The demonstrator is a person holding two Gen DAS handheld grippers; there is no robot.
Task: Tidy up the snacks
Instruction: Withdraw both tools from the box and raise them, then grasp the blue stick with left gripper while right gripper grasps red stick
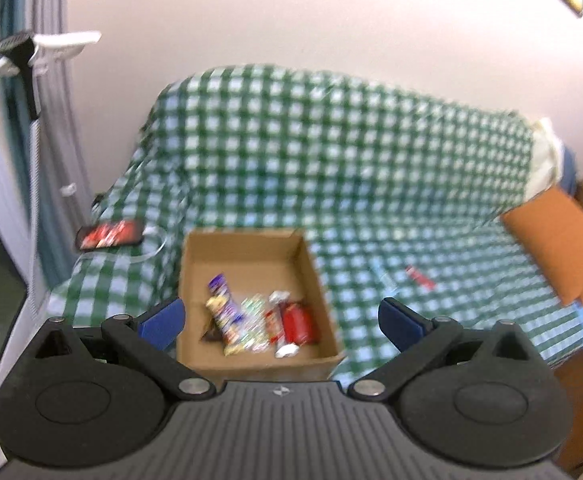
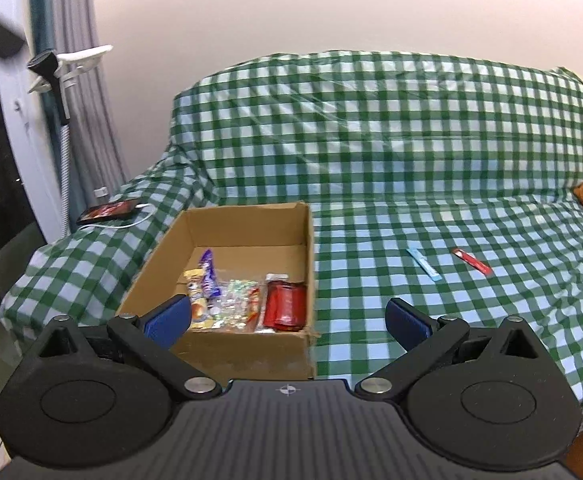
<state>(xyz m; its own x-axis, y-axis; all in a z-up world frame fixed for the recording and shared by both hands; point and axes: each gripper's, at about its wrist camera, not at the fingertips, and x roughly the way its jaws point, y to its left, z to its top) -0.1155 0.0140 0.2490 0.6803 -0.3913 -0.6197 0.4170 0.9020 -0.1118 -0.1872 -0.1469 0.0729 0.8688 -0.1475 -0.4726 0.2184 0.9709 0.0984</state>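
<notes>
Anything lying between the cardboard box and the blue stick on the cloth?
No. In the right wrist view, only bare checked cloth lies between the cardboard box and the blue stick.

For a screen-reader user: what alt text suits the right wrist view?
An open brown cardboard box of wrapped snacks sits on a green-checked cloth. To its right lie a light blue stick packet and a red stick packet; the open right gripper holds nothing.
</notes>
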